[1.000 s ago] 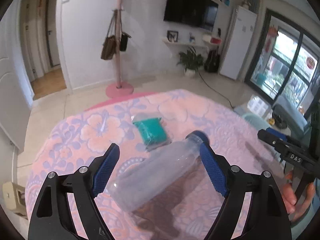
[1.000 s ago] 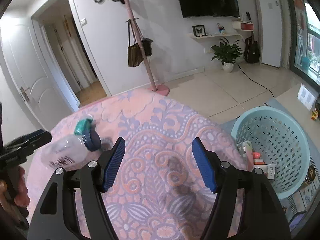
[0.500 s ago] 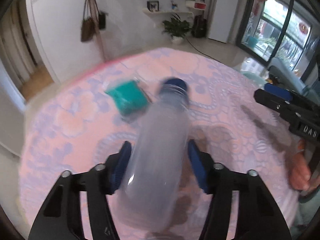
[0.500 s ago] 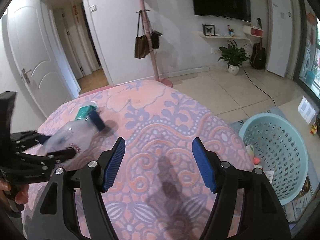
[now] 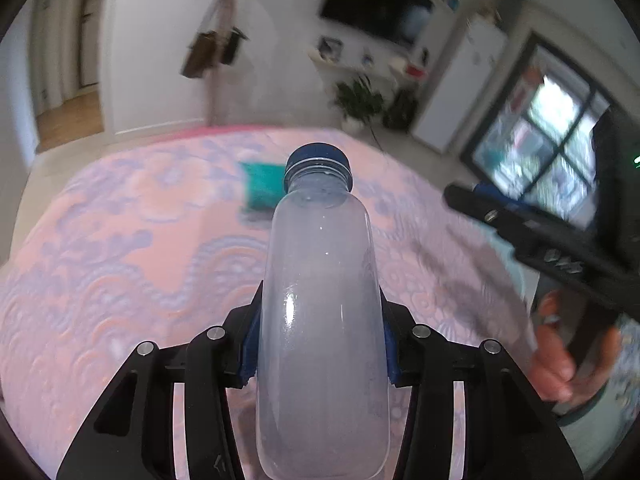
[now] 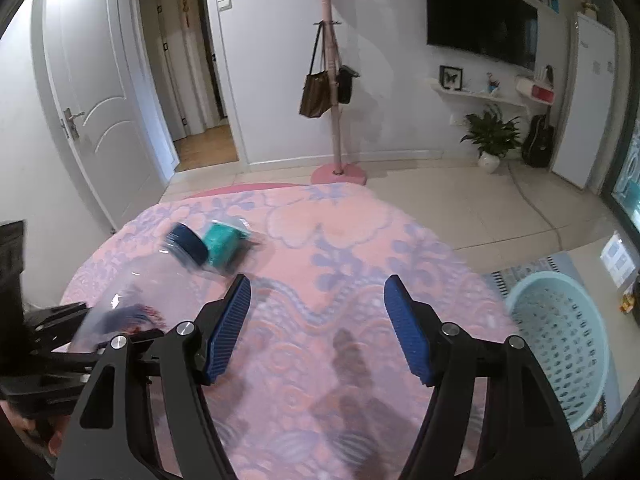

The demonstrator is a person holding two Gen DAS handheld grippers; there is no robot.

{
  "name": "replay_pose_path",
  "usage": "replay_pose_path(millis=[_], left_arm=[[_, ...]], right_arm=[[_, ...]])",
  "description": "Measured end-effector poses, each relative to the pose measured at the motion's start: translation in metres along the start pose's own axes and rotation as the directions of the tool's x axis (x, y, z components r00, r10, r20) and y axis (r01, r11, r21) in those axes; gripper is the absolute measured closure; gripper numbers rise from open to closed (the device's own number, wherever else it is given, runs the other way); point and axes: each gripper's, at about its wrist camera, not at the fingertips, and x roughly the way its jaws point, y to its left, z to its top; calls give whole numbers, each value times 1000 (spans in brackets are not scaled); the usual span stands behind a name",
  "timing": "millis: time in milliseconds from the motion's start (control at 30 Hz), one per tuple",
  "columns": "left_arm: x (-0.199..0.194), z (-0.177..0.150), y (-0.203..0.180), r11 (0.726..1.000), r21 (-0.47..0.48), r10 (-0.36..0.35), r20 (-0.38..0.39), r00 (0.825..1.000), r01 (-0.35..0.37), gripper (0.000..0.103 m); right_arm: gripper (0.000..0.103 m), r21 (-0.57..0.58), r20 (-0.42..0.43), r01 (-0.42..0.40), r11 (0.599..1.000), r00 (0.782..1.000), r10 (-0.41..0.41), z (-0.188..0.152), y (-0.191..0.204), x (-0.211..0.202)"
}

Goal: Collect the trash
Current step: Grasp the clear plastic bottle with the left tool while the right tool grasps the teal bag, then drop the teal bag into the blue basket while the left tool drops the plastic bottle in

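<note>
Left gripper [image 5: 320, 344] had just been closing and pinched a clear plastic bottle [image 5: 320, 320] across its body, blue pads tight on both sides. The bottle pointed away from the camera, its dark blue cap [image 5: 318, 160] at the far end, and looked empty or nearly so. In the right wrist view the same bottle [image 6: 132, 292] showed as a motion-blurred shape at the left edge, cap [image 6: 188, 245] towards the table's far side, label smeared.

Right gripper [image 6: 318, 328] hung over the middle of the table, jaws spread wide with nothing between them. A hand [image 5: 560, 364] held its handle at the right of the left wrist view.

Surroundings:
- Round table under a pink and lilac patterned cloth [image 6: 340, 240].
- Teal packet [image 6: 224, 242] lying on the cloth towards the far side, just beyond the bottle cap in both views; contact could not be told through the blur.
- Light blue perforated basket [image 6: 560, 344] on the floor off the table's right edge, well apart from the bottle. Contents not readable.
- Pink coat stand [image 6: 332, 80] with a brown bag [image 6: 316, 92] and a black bag [image 6: 346, 84] behind the table.
- Wall TV [image 6: 480, 36], shelf, potted plant [image 6: 492, 140], guitar [image 6: 540, 144], white door [image 6: 96, 120] further back.

Between bottle and basket: the right gripper and open cloth.
</note>
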Motion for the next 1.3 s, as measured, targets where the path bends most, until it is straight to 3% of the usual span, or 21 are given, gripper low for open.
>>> replay_pose_path(millis=[100, 200, 300, 533, 767, 833, 1100, 1200, 1300], left_arm=[[-19, -4, 27, 995, -98, 35, 69, 997, -28, 58], [-22, -9, 53, 977, -168, 149, 98, 984, -131, 58], [-22, -14, 71, 963, -231, 171, 127, 977, -138, 58], [-25, -21, 66, 952, -224, 248, 168, 954, -208, 58], [-20, -14, 60, 956, -187, 256, 168, 952, -224, 58], [-20, -14, 63, 957, -190, 251, 162, 954, -220, 58], [-20, -14, 62, 957, -181, 257, 182, 949, -225, 58], [-18, -13, 56, 960, -159, 258, 188, 948, -230, 58], [-16, -14, 48, 969, -157, 215, 163, 963, -190, 59]], right_arm=[[37, -12, -17, -27, 1000, 999, 27, 6, 18, 14], [38, -38, -35, -54, 998, 998, 53, 11, 42, 32], [38, -37, -71, -73, 997, 995, 70, 16, 61, 56], [39, -10, -130, -60, 998, 990, 58, 24, 88, 105], [45, -35, -131, 18, 999, 991, -22, 21, 96, 119], [67, -47, -127, 34, 998, 991, -40, 19, 99, 118], [68, -29, -6, 53, 998, 999, -54, 11, 96, 88], [68, -12, -9, 58, 998, 998, -58, 7, 85, 78], [68, 12, -19, 53, 999, 998, -52, -1, 68, 62]])
